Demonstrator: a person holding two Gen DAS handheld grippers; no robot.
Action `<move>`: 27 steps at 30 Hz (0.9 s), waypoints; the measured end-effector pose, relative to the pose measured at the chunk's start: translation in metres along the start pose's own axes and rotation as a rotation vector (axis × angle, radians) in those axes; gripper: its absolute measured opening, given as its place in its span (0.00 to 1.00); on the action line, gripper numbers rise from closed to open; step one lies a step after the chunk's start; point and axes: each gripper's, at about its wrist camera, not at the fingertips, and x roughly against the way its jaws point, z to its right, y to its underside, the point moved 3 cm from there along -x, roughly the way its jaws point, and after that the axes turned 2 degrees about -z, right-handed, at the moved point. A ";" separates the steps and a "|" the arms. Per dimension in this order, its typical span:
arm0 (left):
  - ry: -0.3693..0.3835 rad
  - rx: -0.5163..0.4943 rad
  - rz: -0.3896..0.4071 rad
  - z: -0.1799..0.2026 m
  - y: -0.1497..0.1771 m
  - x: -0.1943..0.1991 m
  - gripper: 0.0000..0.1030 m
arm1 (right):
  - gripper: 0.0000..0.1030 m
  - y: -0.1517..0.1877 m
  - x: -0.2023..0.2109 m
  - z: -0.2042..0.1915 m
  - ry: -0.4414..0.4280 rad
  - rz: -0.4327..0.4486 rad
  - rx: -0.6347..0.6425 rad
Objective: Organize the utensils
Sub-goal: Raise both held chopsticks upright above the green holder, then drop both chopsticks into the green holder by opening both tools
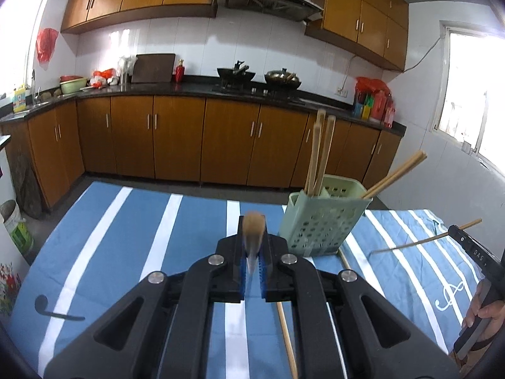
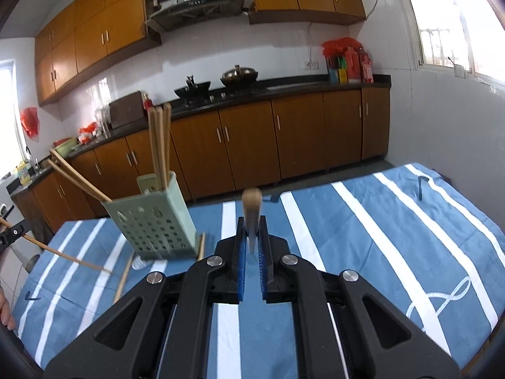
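Chopsticks are the only loose things on the blue cloth with white stripes (image 1: pixel 132 240). One chopstick on the cloth (image 1: pixel 287 341) runs down the lower middle of the left wrist view, from beside the holder toward the bottom edge. The same stick shows in the right wrist view at lower left, partly under the holder's base. A pale green perforated holder (image 1: pixel 318 224) stands right of centre in the left view, with three chopsticks upright in it (image 1: pixel 318 154) and two more leaning out to the upper right (image 1: pixel 394 173). It sits between the two tools. Behind the table, brown cabinets (image 1: pixel 176 139) and a dark counter with two woks fill the upper half of both views. The left gripper (image 1: pixel 252 252) is clamped on a wooden chopstick (image 1: pixel 252 230) seen nearly end-on and blurred, its blue pads pressed to either side. The right gripper (image 2: pixel 251 246) is likewise closed on a chopstick (image 2: pixel 251 205), also end-on. That stick shows side-on at the right edge of the left view as a thin pale rod. The left one crosses the lower left of the right view.
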 end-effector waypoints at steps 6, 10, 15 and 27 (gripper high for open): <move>0.046 -0.020 0.045 0.010 -0.025 0.018 0.07 | 0.07 -0.033 0.025 -0.013 -0.074 0.097 -0.008; 0.099 -0.047 0.098 0.029 -0.047 0.037 0.07 | 0.07 -0.058 0.046 -0.027 -0.149 0.183 -0.010; 0.136 -0.062 0.202 0.055 -0.078 0.053 0.07 | 0.07 -0.089 0.066 -0.052 -0.223 0.315 0.002; 0.108 -0.022 0.355 0.090 -0.127 0.021 0.07 | 0.07 -0.109 0.024 -0.083 -0.246 0.388 0.019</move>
